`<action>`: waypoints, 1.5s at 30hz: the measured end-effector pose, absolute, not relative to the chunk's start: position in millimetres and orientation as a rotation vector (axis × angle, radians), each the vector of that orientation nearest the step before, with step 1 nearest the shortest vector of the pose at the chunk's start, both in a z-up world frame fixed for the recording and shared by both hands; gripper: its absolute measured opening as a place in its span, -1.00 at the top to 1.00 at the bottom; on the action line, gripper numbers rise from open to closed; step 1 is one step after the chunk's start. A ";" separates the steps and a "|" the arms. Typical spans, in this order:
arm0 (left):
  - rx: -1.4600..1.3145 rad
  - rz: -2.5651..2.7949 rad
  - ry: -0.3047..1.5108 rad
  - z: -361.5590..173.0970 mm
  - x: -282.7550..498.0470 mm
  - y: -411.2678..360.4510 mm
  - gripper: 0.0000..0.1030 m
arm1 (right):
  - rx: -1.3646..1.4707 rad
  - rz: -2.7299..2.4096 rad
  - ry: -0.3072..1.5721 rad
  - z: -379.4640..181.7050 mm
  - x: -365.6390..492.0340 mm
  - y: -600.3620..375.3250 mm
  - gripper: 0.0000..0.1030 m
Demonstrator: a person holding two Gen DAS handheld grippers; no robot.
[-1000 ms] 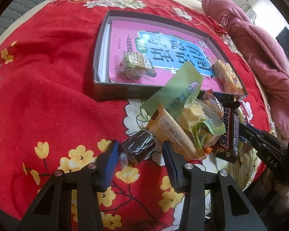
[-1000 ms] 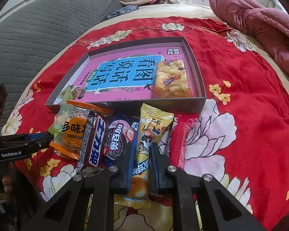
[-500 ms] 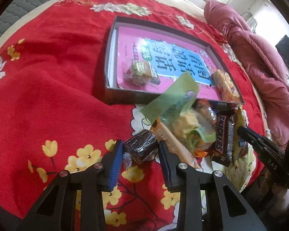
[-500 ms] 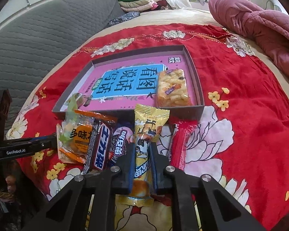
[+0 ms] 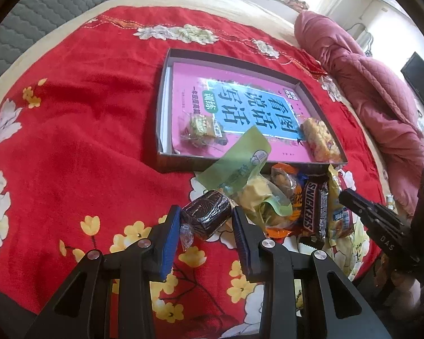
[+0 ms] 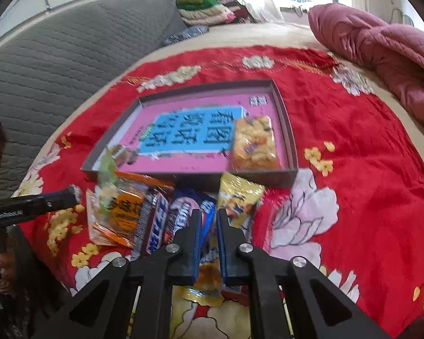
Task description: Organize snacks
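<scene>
My left gripper [image 5: 206, 220] is shut on a dark chocolate cake in clear wrap [image 5: 206, 213], lifted a little off the red cloth. My right gripper [image 6: 209, 220] is shut on a yellow snack packet [image 6: 238, 197] and holds it raised before the tray. The grey tray [image 5: 162, 104] has a pink book inside, with a green-wrapped snack [image 5: 202, 125] and a yellow puffed bar [image 6: 254, 144] on it. A heap of snacks lies in front of the tray: a green bag [image 5: 240, 169], a Snickers bar [image 5: 313, 209] and an orange packet [image 6: 118, 212].
A red flowered cloth [image 5: 70, 141] covers the bed. A pink quilt [image 5: 376, 90] lies at the right. A grey padded headboard [image 6: 56, 79] stands at the left. Folded clothes [image 6: 209, 8] are stacked at the back.
My left gripper has closed on the chocolate cake and lifted it. My right gripper has risen with the yellow packet, and the tray looks farther off.
</scene>
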State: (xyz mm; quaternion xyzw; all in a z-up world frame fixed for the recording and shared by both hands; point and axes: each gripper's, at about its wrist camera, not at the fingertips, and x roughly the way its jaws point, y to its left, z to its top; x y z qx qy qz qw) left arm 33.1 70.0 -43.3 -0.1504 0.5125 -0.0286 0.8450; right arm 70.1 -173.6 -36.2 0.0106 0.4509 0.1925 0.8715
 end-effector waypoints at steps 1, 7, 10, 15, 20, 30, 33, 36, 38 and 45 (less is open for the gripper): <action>-0.318 -0.061 1.084 -43.6 33.0 69.7 0.27 | 0.040 0.405 0.945 -35.8 70.3 -176.0 0.79; -0.321 -0.076 1.086 -44.5 33.6 67.4 0.27 | 0.074 0.396 0.960 -35.7 68.5 -183.7 0.79; -0.326 -0.082 1.084 -44.3 33.9 67.9 0.27 | 0.065 0.387 0.985 -40.1 69.2 -182.4 0.76; -0.332 -0.089 1.078 -43.4 33.4 68.3 0.27 | 0.035 0.358 1.049 -52.9 70.0 -178.8 0.51; -0.331 -0.098 1.077 -43.1 33.2 66.7 0.27 | 0.011 0.365 1.069 -59.0 69.0 -171.3 0.35; -0.336 -0.093 1.089 -45.4 33.5 65.2 0.27 | 0.151 0.405 1.084 -64.5 80.4 -184.5 0.69; -0.337 -0.093 1.086 -45.0 33.2 65.8 0.27 | 0.183 0.410 1.082 -62.5 80.2 -190.5 0.73; -0.333 -0.094 1.073 -41.6 32.1 65.5 0.27 | 0.156 0.410 1.044 -54.5 77.5 -188.4 0.75; -0.330 -0.098 1.062 -38.3 31.7 64.5 0.27 | 0.137 0.415 0.992 -44.0 74.8 -186.6 0.75; -0.312 -0.100 1.032 -27.2 32.2 60.5 0.27 | 0.098 0.433 0.926 -30.7 72.7 -181.2 0.75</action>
